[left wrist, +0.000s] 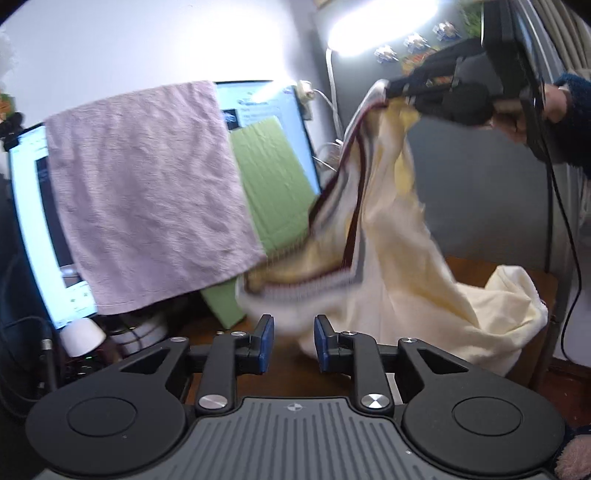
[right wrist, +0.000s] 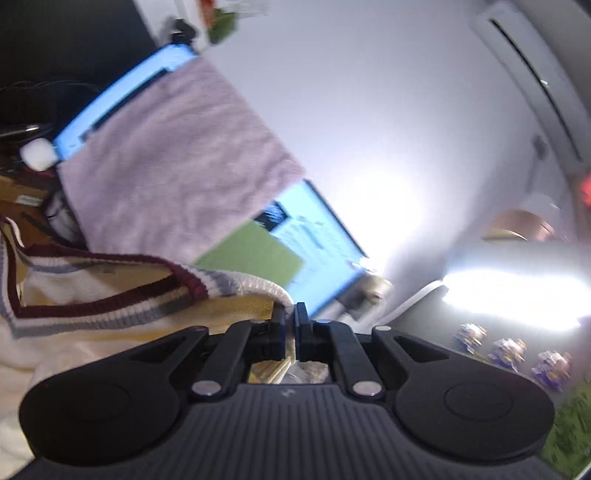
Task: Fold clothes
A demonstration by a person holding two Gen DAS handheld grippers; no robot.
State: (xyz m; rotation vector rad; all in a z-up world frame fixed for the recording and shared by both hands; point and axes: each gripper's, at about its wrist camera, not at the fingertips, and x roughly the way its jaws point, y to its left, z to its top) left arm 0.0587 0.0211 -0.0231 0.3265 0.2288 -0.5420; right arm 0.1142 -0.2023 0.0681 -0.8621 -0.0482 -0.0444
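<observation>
- The left gripper (left wrist: 293, 341) sits nearest in its own view, its blue-padded jaws standing apart with a bare gap between them; nothing is pinched there.
- Just past those fingertips, a blurred fold of the cream sweater (left wrist: 402, 266) hangs over the brown table (left wrist: 288, 369), close to the pads but not pressed by them.
- The sweater has a ribbed neckline striped in maroon, grey and white, and its lower part bunches on the table at the right.
- From there the cloth climbs up and to the right to the right gripper (left wrist: 388, 88), which carries it by the neck edge well above the table.
- In the right wrist view the right gripper's jaws are together, clamped on the white ribbed edge of the sweater, with the striped collar trailing off to the left.
- A hand (left wrist: 517, 118) in a dark fuzzy sleeve grasps the handle of that raised tool at the right edge.
- Behind the sweater, a pink towel (left wrist: 147, 192) drapes over the top of a lit monitor (left wrist: 266, 99), covering much of the screen.
- A green board (left wrist: 269, 184) leans against the monitor, beside the towel.
- A small white object (left wrist: 81, 336) stands low on the left of the table, near dark cables.
- Farthest back, a bright lamp (left wrist: 380, 29) glares against the white wall.
</observation>
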